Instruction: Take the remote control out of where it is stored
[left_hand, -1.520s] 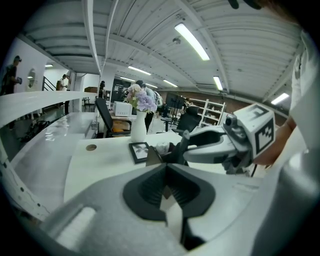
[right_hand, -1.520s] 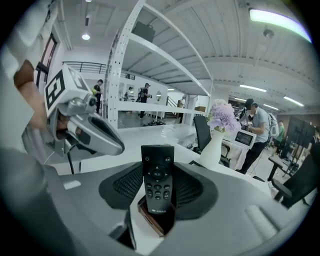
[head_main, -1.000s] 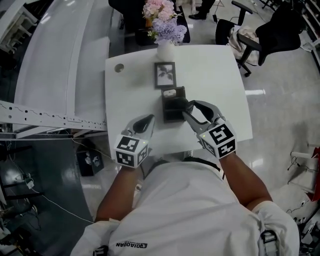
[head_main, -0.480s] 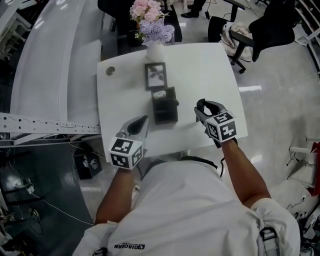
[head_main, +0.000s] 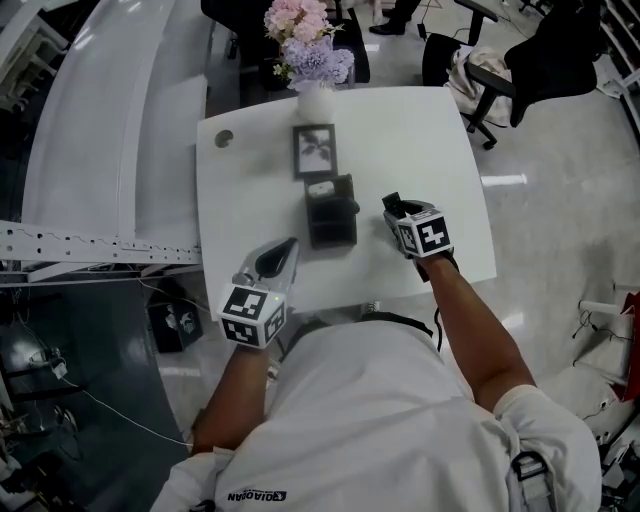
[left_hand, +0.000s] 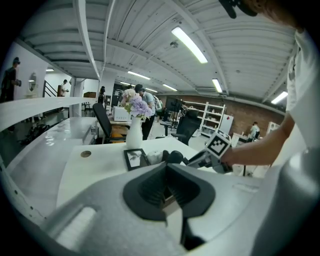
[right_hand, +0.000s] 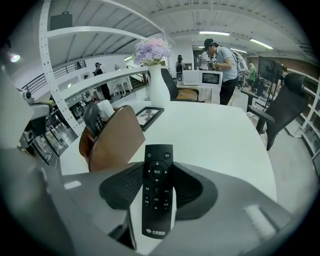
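Looks nearly done: clamps slim black plastic remote control in right hand-held gripper, clear of brown curved storage box; holds left hand-held gripper closed, empty.

A white vase of flowers (pink and lilac) stands at the table's far edge. A dark picture frame sits just inward of it.

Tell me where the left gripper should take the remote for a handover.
Probably the free top end of the remote control, pinched across its narrow sides, coming from beyond the right gripper: its middle is clamped there, buttons up.
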